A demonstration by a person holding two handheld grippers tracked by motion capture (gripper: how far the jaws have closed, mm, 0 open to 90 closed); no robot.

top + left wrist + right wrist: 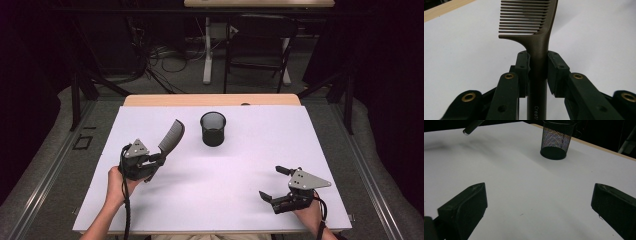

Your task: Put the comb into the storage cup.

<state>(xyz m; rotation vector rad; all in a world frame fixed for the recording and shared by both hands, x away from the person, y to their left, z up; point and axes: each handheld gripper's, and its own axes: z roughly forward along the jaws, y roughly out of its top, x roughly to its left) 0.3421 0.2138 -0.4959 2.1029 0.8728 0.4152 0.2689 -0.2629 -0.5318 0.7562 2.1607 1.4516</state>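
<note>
While the left gripper (159, 159) sits at lower left of the high view, its jaws are clamped on the handle of a dark comb (171, 135); comb blade angles up and to the right, toward frame centre, clear of the white sheet (240, 160). Left gripper view confirms: comb (537, 37) handle runs straight up between both jaw pads, pads pressed against it on either side, teeth pointing to frame left in the upper centre, some white lettering at the bottom of the handle, too cut off to read. Black mesh cup (213, 128) stands upright at upper centre of the high view, just right of the comb tip, not touching it. Right gripper (275, 183) at lower right of the high view, jaws spread wide, nothing between them, low over the sheet. Right gripper view: both jaws far apart at the bottom corners, bare white sheet (524, 195) between, mesh cup (556, 141) at upper centre-right, comb handle end (471, 126) poking in at upper left. Wooden table edge (210, 100) shows beyond the sheet's far side.
</note>
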